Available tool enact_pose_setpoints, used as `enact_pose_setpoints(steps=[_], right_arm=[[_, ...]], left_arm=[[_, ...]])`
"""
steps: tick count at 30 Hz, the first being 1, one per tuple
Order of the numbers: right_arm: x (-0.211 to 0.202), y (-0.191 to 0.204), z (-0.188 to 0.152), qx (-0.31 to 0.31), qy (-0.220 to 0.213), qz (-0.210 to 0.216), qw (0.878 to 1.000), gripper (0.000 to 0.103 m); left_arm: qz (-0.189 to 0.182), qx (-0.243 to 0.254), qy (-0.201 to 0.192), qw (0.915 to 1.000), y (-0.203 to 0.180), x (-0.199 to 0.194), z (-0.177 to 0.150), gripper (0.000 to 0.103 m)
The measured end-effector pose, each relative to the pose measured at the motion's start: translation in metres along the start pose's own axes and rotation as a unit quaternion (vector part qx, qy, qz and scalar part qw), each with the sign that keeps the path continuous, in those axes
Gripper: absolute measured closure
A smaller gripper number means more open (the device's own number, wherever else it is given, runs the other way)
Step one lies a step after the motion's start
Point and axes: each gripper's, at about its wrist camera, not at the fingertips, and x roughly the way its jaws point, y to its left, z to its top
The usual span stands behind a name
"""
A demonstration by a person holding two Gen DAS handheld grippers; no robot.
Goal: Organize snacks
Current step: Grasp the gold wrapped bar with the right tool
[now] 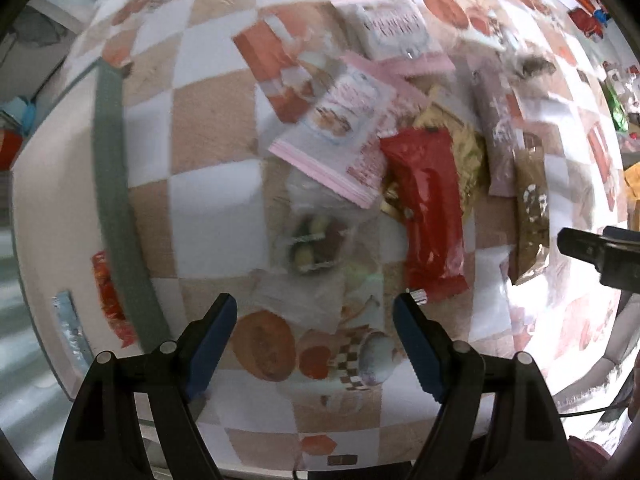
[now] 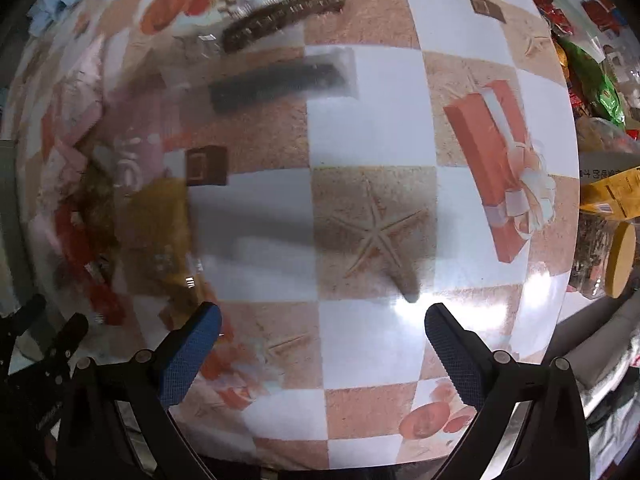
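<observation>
The left gripper (image 1: 316, 304) stands wide with nothing between its fingers, above the checkered worktop (image 1: 212, 208). Just ahead of it lie a clear packet (image 1: 316, 240), a red packet (image 1: 430, 216) and a pink packet (image 1: 344, 128). Only the right wrist view shows the right gripper (image 2: 322, 318), also wide and empty, with two dark bars (image 2: 280, 16) far ahead of it.
</observation>
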Motion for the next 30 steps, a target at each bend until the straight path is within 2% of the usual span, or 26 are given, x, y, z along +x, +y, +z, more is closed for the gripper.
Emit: enact_pose_setpoints(steps=[7,9,14,18,21,23,24,25,26,27,29,30], right_arm=[[-0.016,0.036,-0.007,-0.023,-0.009,0.026,0.999,0.001],[-0.014,0.047,-0.006,-0.032,-0.004,0.025,0.999,0.001],[-0.005,0.069,0.001,-0.050,0.003,0.003,0.999,0.001],[-0.001,0.078,0.008,-0.060,0.005,-0.002,0.998,0.001],[0.007,0.067,0.013,-0.057,0.001,-0.012,0.998,0.012],[0.007,0.058,0.010,-0.060,-0.003,-0.011,0.998,0.022],[0.005,0.059,0.010,-0.065,-0.006,-0.013,0.998,0.026],[0.002,0.059,0.009,-0.069,-0.009,-0.017,0.997,0.035],[-0.001,0.060,0.009,-0.072,-0.012,-0.022,0.997,0.046],[-0.004,0.059,0.009,-0.072,-0.015,-0.027,0.997,0.051],[-0.007,0.057,0.009,-0.067,-0.016,-0.024,0.997,0.066],[-0.011,0.054,0.008,-0.067,-0.015,-0.023,0.997,0.068]], left_arm=[[0.006,0.010,-0.002,0.9999,0.011,-0.003,0.013,0.020],[0.008,0.020,0.005,0.9998,0.014,0.000,0.024,0.020],[0.013,0.033,0.019,0.9992,0.010,0.018,0.026,0.019],[0.009,0.029,0.010,0.9995,0.003,0.019,0.032,0.019],[0.024,0.036,0.001,0.9990,0.001,0.015,0.041,0.021],[0.020,0.038,-0.002,0.9991,-0.002,0.011,0.042,0.027],[0.014,0.037,-0.003,0.9992,-0.004,0.009,0.042,0.034],[0.009,0.036,-0.004,0.9993,-0.006,0.008,0.042,0.043],[0.005,0.036,-0.005,0.9993,-0.010,0.005,0.044,0.049],[0.000,0.036,-0.005,0.9993,-0.014,0.004,0.043,0.058],[-0.002,0.038,-0.002,0.9993,-0.017,-0.002,0.041,0.065],[0.003,0.040,-0.002,0.9992,-0.020,-0.003,0.041,0.067]])
